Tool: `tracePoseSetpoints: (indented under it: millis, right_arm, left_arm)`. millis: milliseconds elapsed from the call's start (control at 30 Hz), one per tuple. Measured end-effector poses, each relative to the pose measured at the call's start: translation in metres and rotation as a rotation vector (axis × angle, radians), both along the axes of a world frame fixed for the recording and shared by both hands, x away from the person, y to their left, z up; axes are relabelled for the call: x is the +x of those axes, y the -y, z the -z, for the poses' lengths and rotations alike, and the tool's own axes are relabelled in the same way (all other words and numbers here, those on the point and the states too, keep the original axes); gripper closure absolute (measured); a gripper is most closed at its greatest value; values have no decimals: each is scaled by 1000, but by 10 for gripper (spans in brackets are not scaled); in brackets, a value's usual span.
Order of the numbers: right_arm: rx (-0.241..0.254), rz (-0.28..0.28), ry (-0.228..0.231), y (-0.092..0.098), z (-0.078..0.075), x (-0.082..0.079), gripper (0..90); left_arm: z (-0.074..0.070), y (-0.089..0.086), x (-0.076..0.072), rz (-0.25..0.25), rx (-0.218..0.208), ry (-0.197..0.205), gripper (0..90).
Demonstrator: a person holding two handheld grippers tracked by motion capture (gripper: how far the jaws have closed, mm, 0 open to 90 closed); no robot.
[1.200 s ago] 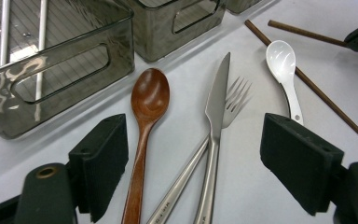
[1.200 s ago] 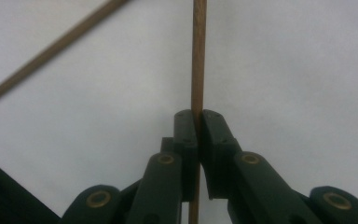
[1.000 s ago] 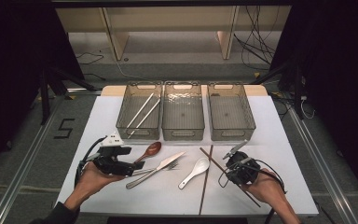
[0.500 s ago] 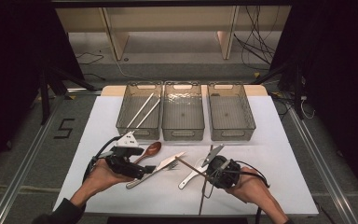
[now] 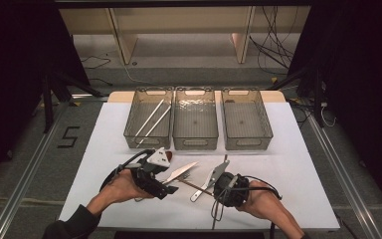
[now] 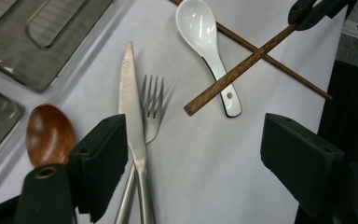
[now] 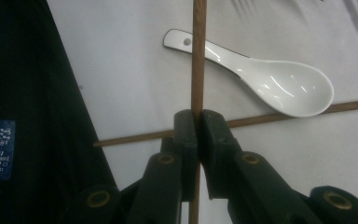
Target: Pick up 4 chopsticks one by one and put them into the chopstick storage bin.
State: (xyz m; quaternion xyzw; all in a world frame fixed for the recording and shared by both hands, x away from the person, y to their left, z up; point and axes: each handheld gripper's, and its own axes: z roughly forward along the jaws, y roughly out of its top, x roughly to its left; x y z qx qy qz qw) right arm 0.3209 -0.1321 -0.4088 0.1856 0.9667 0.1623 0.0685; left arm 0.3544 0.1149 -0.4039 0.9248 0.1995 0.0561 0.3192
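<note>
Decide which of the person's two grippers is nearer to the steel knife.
Left. The left gripper hangs open right over the knife; the right gripper, clamping a wooden chopstick, is beyond the white spoon.

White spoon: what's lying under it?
The second wooden chopstick passes beneath the white spoon; its middle stretch is hidden under the bowl. The right gripper holds the other chopstick.

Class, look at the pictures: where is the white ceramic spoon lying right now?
In the left gripper view, the white spoon lies on the white table, right of the knife and fork, beneath the raised chopstick.
</note>
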Motion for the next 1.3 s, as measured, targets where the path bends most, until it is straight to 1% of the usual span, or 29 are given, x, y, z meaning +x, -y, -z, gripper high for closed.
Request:
tracePoseSetpoints:
  millis: [33, 67, 100, 133, 200, 233, 267, 300, 333, 367, 433, 467, 500, 567, 600, 633, 667, 700, 767, 833, 900, 967, 1033, 1167, 1267, 1300]
  right_arm:
    - [-5, -7, -2, 0, 0, 0, 857]
    - [-6, 1, -15, -1, -1, -1, 856]
    - [-7, -14, 2, -1, 0, -1, 856]
    - [-5, -25, 6, -1, 1, -1, 857]
    - [-8, -21, -10, -3, 0, -3, 857]
    - [-6, -29, -4, -3, 1, -3, 857]
    - [-12, -49, -7, -3, 0, -3, 857]
    - [-9, -40, -11, -4, 0, -4, 857]
    - [-21, -60, -12, -4, 0, -4, 857]
    - [-15, -53, -8, -5, 0, -5, 857]
    - [-14, -64, -9, -6, 0, -6, 857]
    - [-13, -69, -2, -6, 0, -6, 857]
    - [-15, -70, -8, -7, -1, -7, 857]
    - [-20, -92, -8, -7, -1, -8, 857]
    - [-16, -83, -5, -8, -1, -9, 857]
    - [-20, -94, -3, -8, -1, -9, 857]
    - [-14, -90, -5, -8, -1, -10, 857]
    - [-21, -95, -12, -8, -2, -10, 857]
    - [-23, -100, -8, -9, -2, -11, 856]
    - [-24, -104, -9, -9, -2, -11, 857]
    - [-33, -121, -9, -9, -2, -11, 857]
    - [-27, -107, -13, -10, -2, -13, 857]
    - [-11, -121, 2, -10, -1, -13, 857]
    - [-11, -120, -7, -12, -1, -14, 857]
    - [-4, -131, -2, -12, 0, -15, 857]
    - [-15, -146, -3, -12, -1, -15, 857]
  left_arm:
    - [0, 2, -1, 4, 6, -1, 240]
    - [0, 4, -1, 13, 14, -5, 247]
    - [0, 5, -1, 20, 17, -12, 252]
    - [1, 7, -1, 33, 26, -12, 258]
    - [2, 10, -2, 50, 42, -6, 266]
    - [2, 12, -2, 62, 50, -3, 271]
    - [3, 14, -3, 69, 52, 2, 277]
    - [3, 17, -3, 78, 52, -2, 286]
    - [4, 19, -3, 91, 61, -7, 295]
    - [5, 21, -4, 102, 69, -12, 302]
    - [6, 25, -4, 124, 85, -11, 321]
    - [7, 27, -5, 125, 84, -14, 329]
    - [8, 28, -5, 134, 90, -15, 339]
    - [9, 30, -6, 150, 95, -7, 369]
    - [10, 31, -5, 156, 97, -11, 378]
    - [11, 32, -5, 159, 100, -13, 386]
    - [11, 33, -6, 168, 101, -16, 399]
    - [12, 34, -6, 178, 102, -15, 413]
    - [13, 35, -7, 203, 110, -19, 437]
    - [14, 37, -9, 210, 115, -16, 458]
    - [15, 39, -10, 230, 124, -12, 485]
    - [16, 40, -11, 241, 131, -5, 506]
    - [16, 42, -11, 253, 138, -4, 525]
    - [17, 44, -12, 270, 147, -10, 583]
    - [18, 45, -13, 284, 163, -12, 618]
    - [19, 46, -13, 288, 165, -14, 626]
